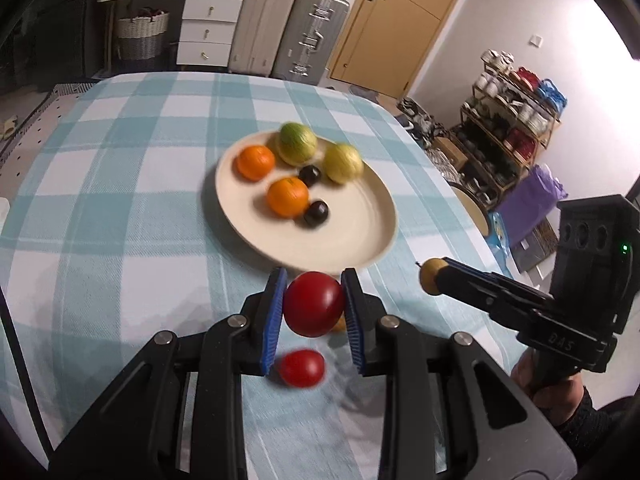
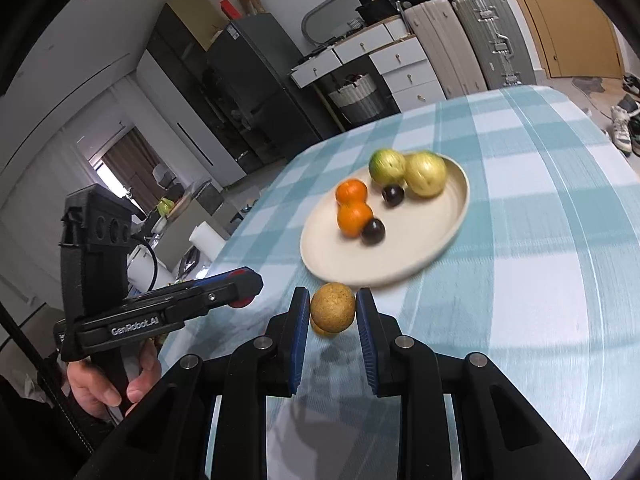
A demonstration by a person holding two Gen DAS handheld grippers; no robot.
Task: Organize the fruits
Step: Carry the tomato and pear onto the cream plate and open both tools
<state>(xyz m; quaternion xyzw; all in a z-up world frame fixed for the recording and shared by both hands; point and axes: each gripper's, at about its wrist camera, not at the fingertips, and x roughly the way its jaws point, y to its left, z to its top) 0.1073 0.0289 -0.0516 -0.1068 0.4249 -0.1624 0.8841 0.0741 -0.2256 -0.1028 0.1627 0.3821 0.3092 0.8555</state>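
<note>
While both grippers carry fruit toward the same dish, the left gripper has its blue pads pressed on either side of a red fruit, holding it just short of the near rim of the cream plate. A second red fruit lies on the checked tablecloth beneath it, apparently waiting its turn, with a sliver of something orange peeking out behind the held one. On the plate the fruit is grouped by kind: two oranges at the left, two dark plums in the middle, two yellow-green fruits at the back, which suggests sorting in pairs. The near half of the plate is bare, likely kept for what comes next. Farther right, the right gripper is clamped on a brown speckled fruit, raised above the cloth near the plate's edge.
</note>
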